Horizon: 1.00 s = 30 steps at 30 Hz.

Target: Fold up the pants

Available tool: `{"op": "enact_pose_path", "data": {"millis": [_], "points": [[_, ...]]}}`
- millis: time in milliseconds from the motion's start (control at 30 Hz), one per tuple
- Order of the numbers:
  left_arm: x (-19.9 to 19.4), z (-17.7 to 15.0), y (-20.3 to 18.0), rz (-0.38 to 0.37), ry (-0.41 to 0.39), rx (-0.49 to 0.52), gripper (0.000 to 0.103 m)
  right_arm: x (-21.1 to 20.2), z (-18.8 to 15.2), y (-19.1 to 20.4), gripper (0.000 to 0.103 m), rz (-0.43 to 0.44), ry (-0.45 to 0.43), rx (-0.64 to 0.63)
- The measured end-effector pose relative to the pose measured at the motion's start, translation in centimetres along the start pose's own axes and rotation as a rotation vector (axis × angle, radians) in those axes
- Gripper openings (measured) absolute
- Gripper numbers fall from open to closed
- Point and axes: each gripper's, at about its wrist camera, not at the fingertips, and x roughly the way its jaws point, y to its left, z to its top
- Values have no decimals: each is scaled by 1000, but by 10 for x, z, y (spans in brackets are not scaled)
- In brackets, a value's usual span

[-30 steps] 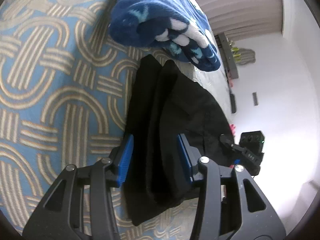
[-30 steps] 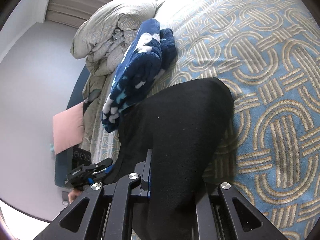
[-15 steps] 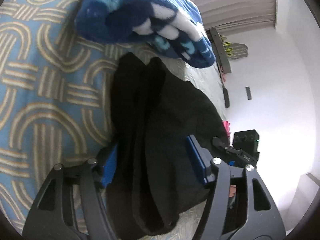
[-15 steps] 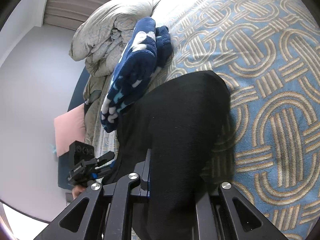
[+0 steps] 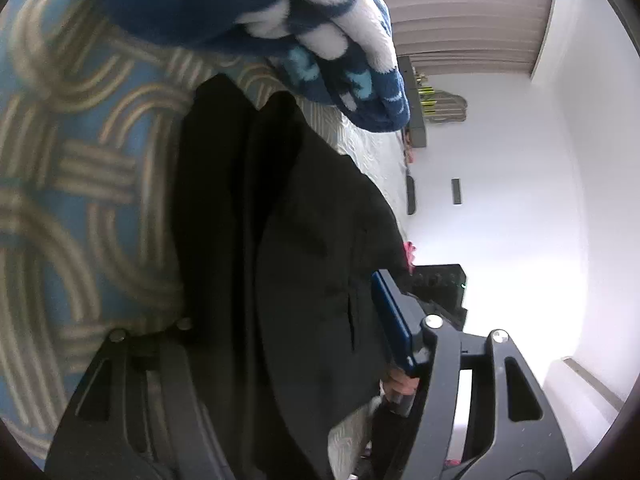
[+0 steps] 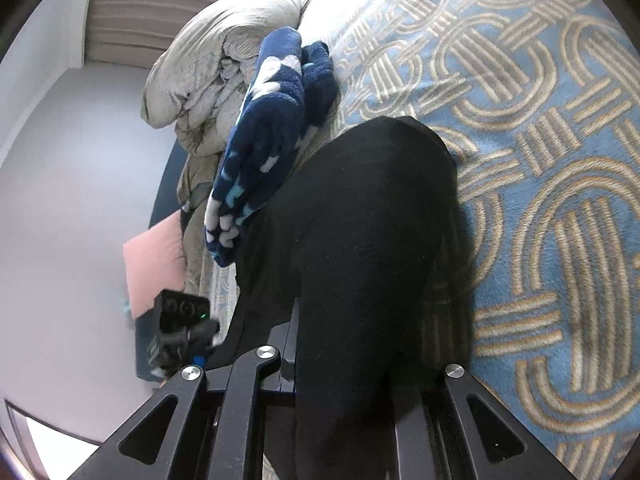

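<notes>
Pants [image 6: 360, 240] clamped in right gripper [image 6: 348, 364]; left gripper [image 5: 280, 340] straddles them, jaws apart. Advise aligning edges squarely.

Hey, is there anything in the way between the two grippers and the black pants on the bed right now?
Nothing visible. The black pants already run between the fingers of both the left gripper and the right gripper; the blue blanket lies beyond them.

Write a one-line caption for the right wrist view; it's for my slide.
Right tongs grip folded black pants on a blue patterned bedspread, beside a navy fleece blanket.
</notes>
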Motion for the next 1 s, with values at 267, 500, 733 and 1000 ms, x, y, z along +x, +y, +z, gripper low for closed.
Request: {"op": "enact_pose_path", "data": {"millis": [267,500,733,1000], "points": [[-18,-21,-32,73,-39,99,24,-10,-7,25,10,1,-45,-42],[-36,-45,-90,32,-54,172,24,-51,-21,66,10,6,-102,-82],[-26,-70,-161,12,-34,260,24,-127,-34,89,10,15,-187,-119],[79,-87,-271,-1,83,368,24,-255,-45,60,10,0,-335,-93]]}}
